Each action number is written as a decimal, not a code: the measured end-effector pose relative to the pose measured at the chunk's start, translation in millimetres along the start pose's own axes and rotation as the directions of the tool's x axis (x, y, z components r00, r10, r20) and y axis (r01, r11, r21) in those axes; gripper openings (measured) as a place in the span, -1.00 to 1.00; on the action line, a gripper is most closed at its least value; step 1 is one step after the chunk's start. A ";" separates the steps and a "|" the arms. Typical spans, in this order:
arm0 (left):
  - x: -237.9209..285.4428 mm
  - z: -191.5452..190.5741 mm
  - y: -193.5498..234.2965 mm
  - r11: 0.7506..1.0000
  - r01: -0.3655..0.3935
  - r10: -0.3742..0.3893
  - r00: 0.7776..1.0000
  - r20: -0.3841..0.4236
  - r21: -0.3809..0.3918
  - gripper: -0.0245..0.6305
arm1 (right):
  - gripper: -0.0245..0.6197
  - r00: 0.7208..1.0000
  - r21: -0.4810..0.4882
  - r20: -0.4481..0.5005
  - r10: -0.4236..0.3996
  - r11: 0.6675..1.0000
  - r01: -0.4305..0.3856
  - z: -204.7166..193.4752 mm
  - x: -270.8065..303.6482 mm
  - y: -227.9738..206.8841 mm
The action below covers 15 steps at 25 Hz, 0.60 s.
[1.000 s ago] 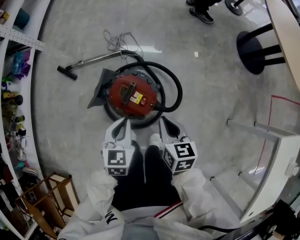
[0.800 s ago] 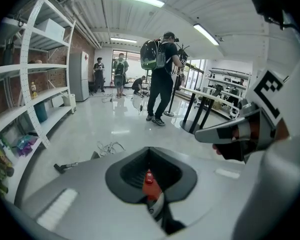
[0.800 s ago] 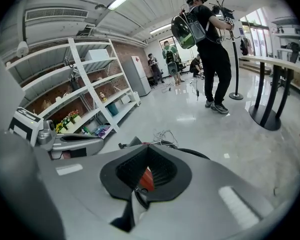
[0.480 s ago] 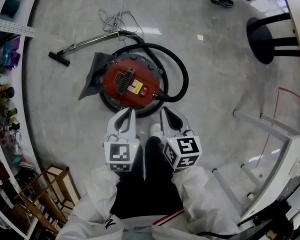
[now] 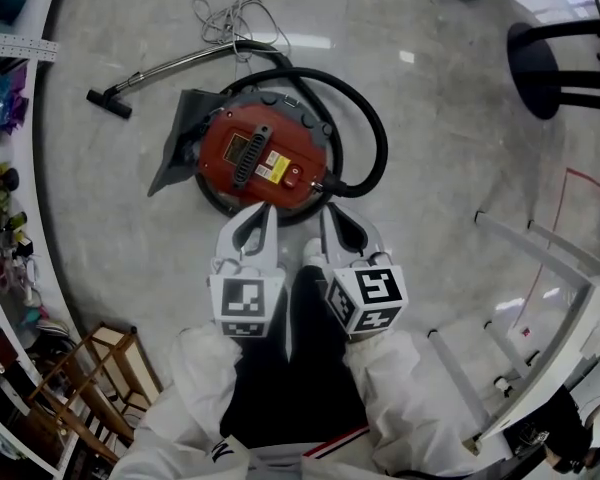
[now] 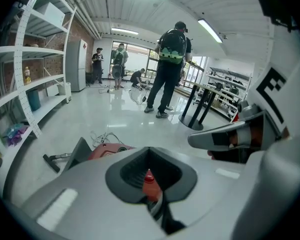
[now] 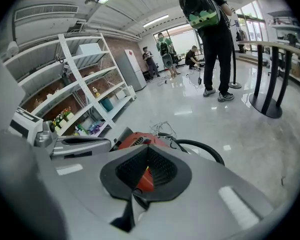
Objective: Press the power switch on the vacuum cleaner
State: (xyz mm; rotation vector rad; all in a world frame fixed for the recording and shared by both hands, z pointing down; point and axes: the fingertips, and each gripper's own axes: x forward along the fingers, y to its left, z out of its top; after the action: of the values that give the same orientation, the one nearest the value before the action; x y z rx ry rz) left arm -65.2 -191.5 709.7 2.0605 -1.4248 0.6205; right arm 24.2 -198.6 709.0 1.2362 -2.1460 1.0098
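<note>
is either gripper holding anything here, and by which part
Nothing is held: the left gripper and the right gripper both have their jaws shut and empty, near the red vacuum cleaner.

Vacuum cleaner (image 5: 242, 180): round red canister on a black base, upright on the floor. Black carry handle (image 5: 253, 155) across the lid, yellow label (image 5: 273, 168) beside it, small round red button (image 5: 291, 179) just right of the label (no marking legible). Black hose (image 5: 375, 128) loops round its right side. Metal wand (image 5: 180, 63) lies flat behind it.
</note>
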 end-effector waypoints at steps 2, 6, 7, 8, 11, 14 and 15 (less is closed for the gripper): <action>3.6 -3.1 2.8 1.000 0.000 0.000 1.000 -0.005 -0.001 -0.93 | -0.92 1.000 0.005 -0.002 -0.001 1.000 0.001 -1.9 4.6 -1.2; 10.7 -5.8 6.7 1.000 -0.001 0.001 1.000 -0.010 -0.002 -0.93 | -0.92 1.000 0.012 -0.004 -0.008 1.000 0.008 -2.8 10.9 -4.3; 12.3 -5.9 7.0 1.000 0.000 0.000 1.000 -0.010 -0.003 -0.93 | -0.92 1.000 0.012 -0.005 -0.009 1.000 0.010 -2.8 12.1 -4.9; 13.8 -6.2 6.9 1.000 0.002 -0.002 1.000 -0.012 -0.004 -0.93 | -0.92 1.000 0.012 -0.006 -0.011 1.000 0.011 -3.1 12.9 -5.4; 17.7 -8.0 5.6 1.000 0.011 -0.011 1.000 -0.023 -0.004 -0.93 | -0.92 1.000 0.009 -0.012 -0.016 1.000 0.016 -5.1 14.8 -6.0; 21.6 -8.4 4.7 1.000 0.015 -0.015 1.000 -0.027 0.000 -0.93 | -0.92 1.000 0.010 -0.016 -0.017 1.000 0.018 -7.2 17.0 -7.3; 22.9 -9.0 3.9 1.000 0.017 -0.017 0.999 -0.028 0.000 -0.93 | -0.92 1.000 0.013 -0.016 -0.019 1.000 0.019 -7.8 17.3 -8.3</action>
State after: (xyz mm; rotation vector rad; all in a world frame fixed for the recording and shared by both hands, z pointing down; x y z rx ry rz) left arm -61.8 -202.3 731.9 2.0542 -1.3898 0.6400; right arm 23.3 -204.4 728.9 1.2484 -2.1149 1.0243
